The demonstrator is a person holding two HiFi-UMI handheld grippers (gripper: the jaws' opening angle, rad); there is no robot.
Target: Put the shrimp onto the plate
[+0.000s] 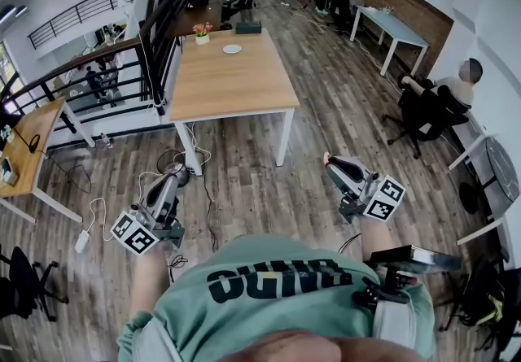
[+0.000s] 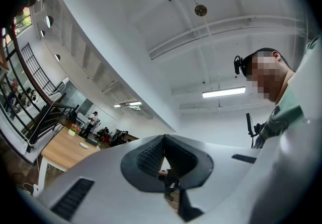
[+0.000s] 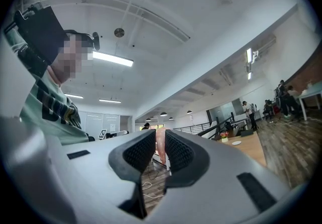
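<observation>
Head view: left tongs (image 1: 176, 180) at 8 o'clock, right tongs (image 1: 330, 162) at 3. Plate (image 1: 232, 49) at 12, far end of wooden surface (image 1: 236, 88), well apart from both.
Left gripper view: tongs closed together.
Right gripper view: tongs clamped on pink shrimp (image 3: 160, 145).

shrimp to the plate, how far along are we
Done: the shrimp is picked up, pinched between the jaws of the right gripper. In hand: carrying it, with the person standing on the floor well short of the wooden table. Left: reach the white plate on that table and set the shrimp on it. The left gripper is shut and empty.
</observation>
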